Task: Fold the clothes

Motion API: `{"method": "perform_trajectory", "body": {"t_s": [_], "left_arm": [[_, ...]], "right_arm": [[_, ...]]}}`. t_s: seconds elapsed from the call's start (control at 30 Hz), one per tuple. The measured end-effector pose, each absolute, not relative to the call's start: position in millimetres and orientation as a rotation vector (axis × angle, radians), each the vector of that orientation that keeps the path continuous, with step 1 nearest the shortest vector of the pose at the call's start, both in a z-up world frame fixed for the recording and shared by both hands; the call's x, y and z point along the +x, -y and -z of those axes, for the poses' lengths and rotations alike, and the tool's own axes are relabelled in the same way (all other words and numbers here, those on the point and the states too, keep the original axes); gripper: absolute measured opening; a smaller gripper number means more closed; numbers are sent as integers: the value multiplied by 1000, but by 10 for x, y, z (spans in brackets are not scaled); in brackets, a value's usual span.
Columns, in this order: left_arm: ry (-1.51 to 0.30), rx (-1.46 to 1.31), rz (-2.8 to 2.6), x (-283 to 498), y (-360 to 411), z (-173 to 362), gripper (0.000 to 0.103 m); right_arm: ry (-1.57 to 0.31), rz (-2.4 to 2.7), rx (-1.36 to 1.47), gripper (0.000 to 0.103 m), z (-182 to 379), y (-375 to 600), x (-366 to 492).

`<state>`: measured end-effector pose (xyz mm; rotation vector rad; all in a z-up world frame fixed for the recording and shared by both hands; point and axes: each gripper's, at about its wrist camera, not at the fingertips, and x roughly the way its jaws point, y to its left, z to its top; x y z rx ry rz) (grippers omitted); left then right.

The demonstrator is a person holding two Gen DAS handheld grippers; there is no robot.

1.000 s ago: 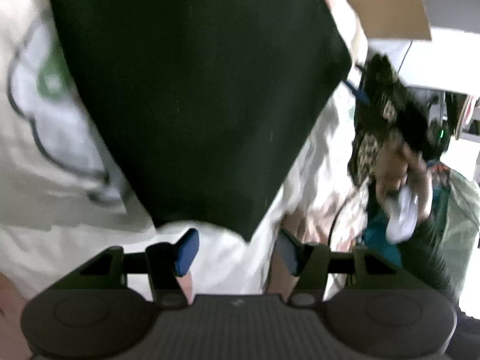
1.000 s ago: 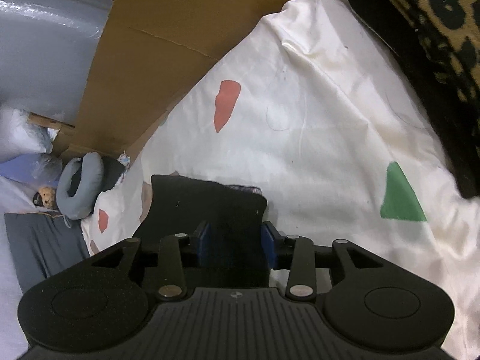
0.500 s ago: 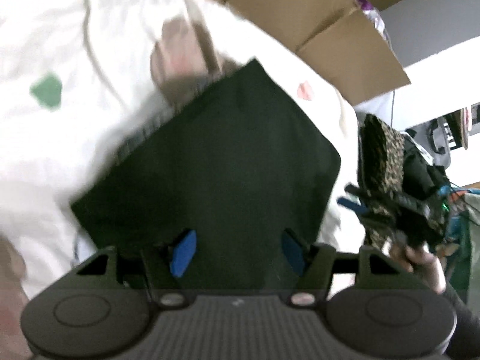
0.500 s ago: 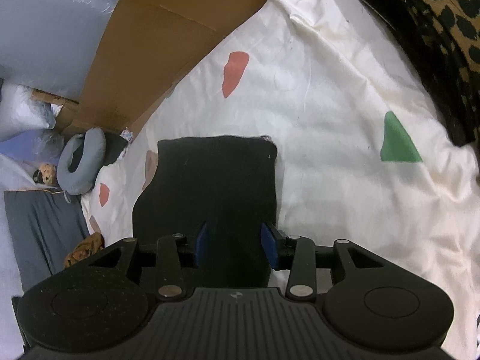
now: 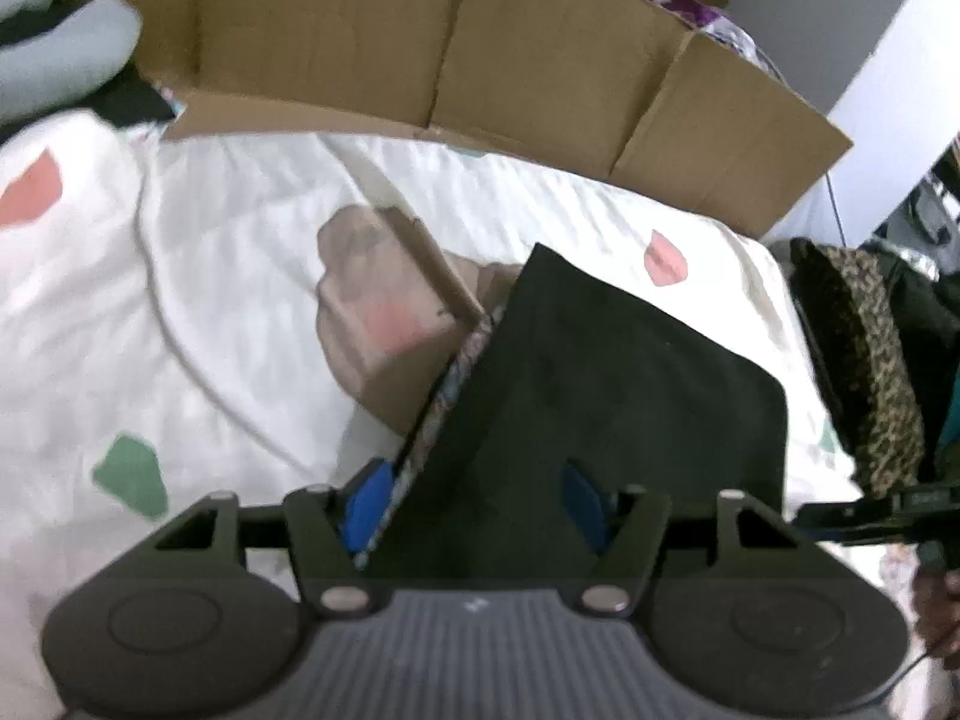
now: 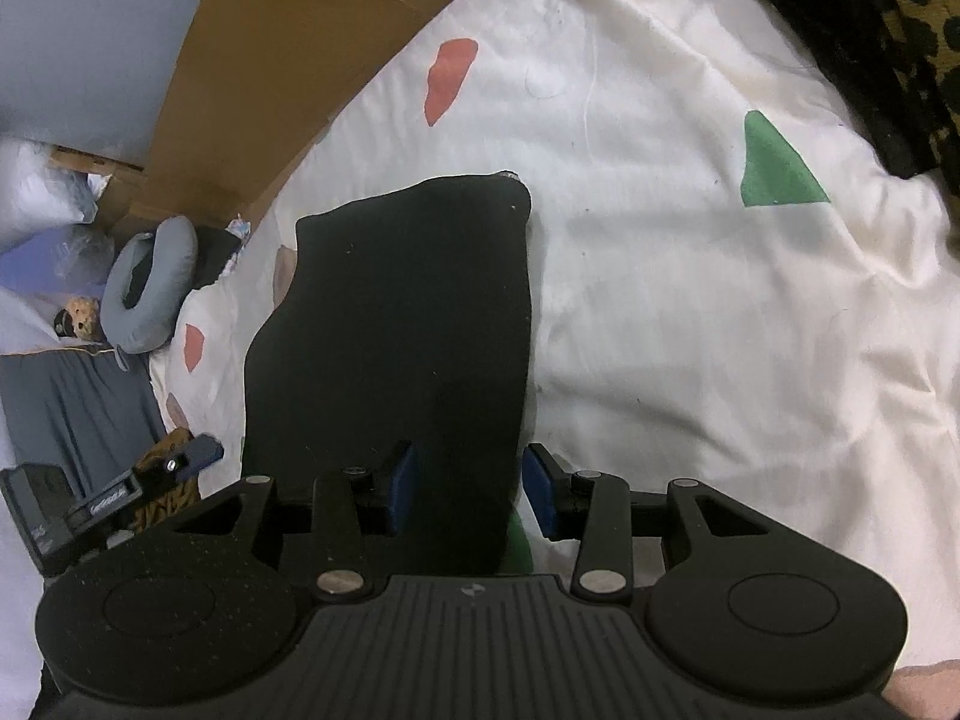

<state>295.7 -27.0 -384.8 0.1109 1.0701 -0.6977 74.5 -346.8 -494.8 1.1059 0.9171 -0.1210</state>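
A black garment (image 5: 606,420) lies on the white sheet (image 5: 210,276), its near end reaching up between both tools. The left gripper (image 5: 474,504) has just narrowed slightly; the right gripper (image 6: 471,489) stands partly open. I can't tell whether either grips.

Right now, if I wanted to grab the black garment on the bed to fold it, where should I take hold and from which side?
Probably the near edge of the black garment, approached from the side where the right gripper is. The cloth lies flat on the white bedspread and that hem already sits between the pads, while the far corners lie further off.
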Motion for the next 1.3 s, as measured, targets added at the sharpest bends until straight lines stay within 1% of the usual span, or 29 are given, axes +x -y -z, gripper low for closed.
{"method": "perform_trajectory", "body": {"t_s": [0.03,0.07,0.1,0.37,0.47,0.5,0.63,0.7,0.8,1.07,1.3], "left_arm": [[-1067,113,699,2976,278,3858,59],[-1066,110,701,2997,282,3868,52],[-1065,110,703,3019,309,3889,48],[-1034,163,745,3122,471,3986,45],[-1037,174,752,3146,497,4029,42],[-1040,176,751,3153,498,4043,38],[-1046,186,753,3170,496,4081,26],[-1030,202,763,3158,481,4050,13],[-1001,233,761,3129,467,3969,4],[-976,290,746,3080,479,3917,3],[-961,301,760,3059,506,3922,14]], "right_arm": [[-917,121,1111,43,4952,3470,749],[-916,122,1116,43,4955,3472,753],[-915,121,1119,43,4956,3471,758],[-923,114,1114,43,4982,3438,789],[-933,117,1118,43,5016,3422,794],[-937,117,1118,43,5028,3415,796],[-946,117,1115,43,5051,3383,812],[-951,117,1113,43,5061,3367,820],[-948,116,1110,43,5058,3354,823],[-947,115,1111,43,5072,3311,812],[-955,111,1110,43,5096,3308,814]]}}
